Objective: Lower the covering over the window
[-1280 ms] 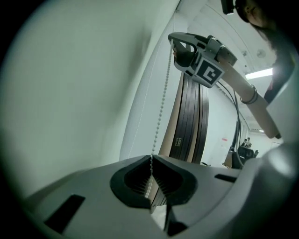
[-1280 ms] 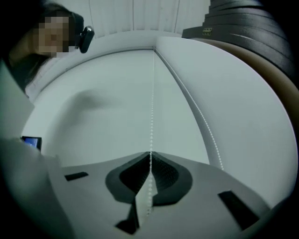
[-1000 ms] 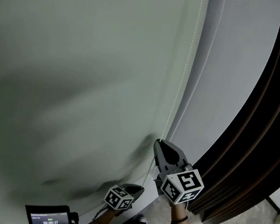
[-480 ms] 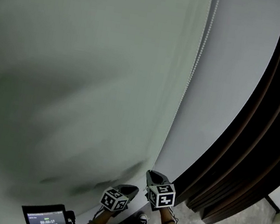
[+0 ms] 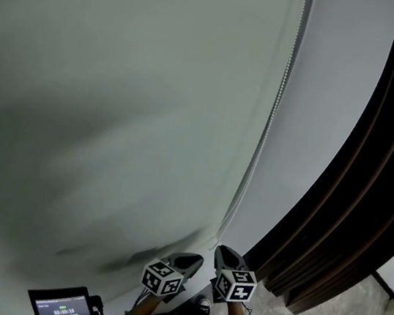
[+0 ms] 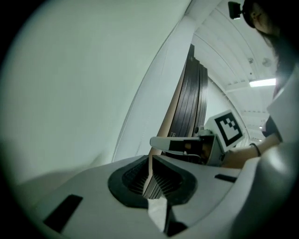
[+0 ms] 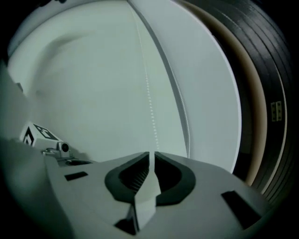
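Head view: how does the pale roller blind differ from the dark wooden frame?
The pale grey-green roller blind is smooth and light; the dark brown wooden frame is grooved in bands. The blind fills the left, the frame the right. Both run top to bottom.

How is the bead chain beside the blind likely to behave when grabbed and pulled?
The bead chain is probably floppy and light: a thin string of tiny beads hanging beside the blind. It would likely sway if pushed, since nothing visible pins it along its length.
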Tool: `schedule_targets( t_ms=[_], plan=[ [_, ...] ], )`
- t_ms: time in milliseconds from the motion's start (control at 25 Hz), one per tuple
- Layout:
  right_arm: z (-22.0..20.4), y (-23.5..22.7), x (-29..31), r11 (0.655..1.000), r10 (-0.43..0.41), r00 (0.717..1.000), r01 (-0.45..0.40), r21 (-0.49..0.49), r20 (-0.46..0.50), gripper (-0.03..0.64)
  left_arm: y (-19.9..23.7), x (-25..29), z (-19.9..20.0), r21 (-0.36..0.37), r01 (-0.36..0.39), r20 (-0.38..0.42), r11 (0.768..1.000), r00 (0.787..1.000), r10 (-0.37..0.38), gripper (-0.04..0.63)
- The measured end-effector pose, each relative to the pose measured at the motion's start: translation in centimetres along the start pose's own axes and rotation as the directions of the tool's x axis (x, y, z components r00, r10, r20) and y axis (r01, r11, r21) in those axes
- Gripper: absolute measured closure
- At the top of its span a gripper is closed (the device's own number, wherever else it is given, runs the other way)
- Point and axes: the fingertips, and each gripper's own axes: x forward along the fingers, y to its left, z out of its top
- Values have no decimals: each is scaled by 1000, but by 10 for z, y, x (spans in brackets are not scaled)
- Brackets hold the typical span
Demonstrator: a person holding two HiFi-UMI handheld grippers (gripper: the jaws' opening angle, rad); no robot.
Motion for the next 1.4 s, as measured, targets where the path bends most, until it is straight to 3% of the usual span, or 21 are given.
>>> schedule_targets(
  t_ms=[480, 720, 1080, 1400],
  plan=[
    [-2, 47, -91, 995, -12, 991, -2, 104, 134, 588, -69, -47, 24, 43, 138, 130, 989, 981, -143, 583],
    [-3, 68, -121, 995, -31, 991, 18, 100, 130, 588, -89, -58, 26, 24, 184, 153, 983, 971, -185, 583],
    [-18, 78, -177, 995, -28, 992, 16, 95, 124, 588, -133, -69, 5, 41, 158, 145, 987, 976, -163, 584],
    [-17, 102, -261, 995, 23, 992, -35, 92, 126, 588, -206, -102, -1, 102, 67, 173, 993, 981, -84, 584]
  ],
)
